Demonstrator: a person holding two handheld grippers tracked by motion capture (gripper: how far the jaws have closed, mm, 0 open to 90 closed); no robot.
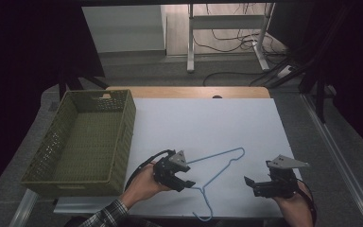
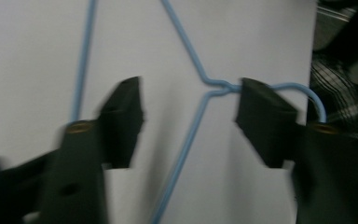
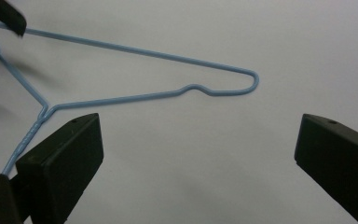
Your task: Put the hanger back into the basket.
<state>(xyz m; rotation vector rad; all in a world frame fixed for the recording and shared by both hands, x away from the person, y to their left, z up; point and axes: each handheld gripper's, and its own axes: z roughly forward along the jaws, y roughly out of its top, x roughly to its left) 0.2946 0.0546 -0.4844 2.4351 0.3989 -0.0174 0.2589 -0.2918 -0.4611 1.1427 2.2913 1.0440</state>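
A light blue wire hanger [image 1: 216, 155] lies flat on the white table top [image 1: 208, 118], near the front, its hook toward the front edge. My left gripper [image 1: 187, 176] is open just above it. In the left gripper view one shoulder wire of the hanger [image 2: 182, 153] runs up between the jaws, and the twisted neck meets the right jaw. My left gripper [image 2: 191, 98] holds nothing. My right gripper [image 1: 251, 186] stands open to the right of the hanger, apart from it. The right gripper view has the hanger [image 3: 135, 95] lying ahead of my right gripper [image 3: 200, 140].
A green woven basket [image 1: 125, 137] sits at the table's left side, with nothing visible inside. Beyond the wooden far edge [image 1: 189, 92] are desk legs [image 1: 190, 42] and cables [image 1: 227, 75] on the floor. A plaid sleeve [image 1: 106, 215] enters at the bottom left.
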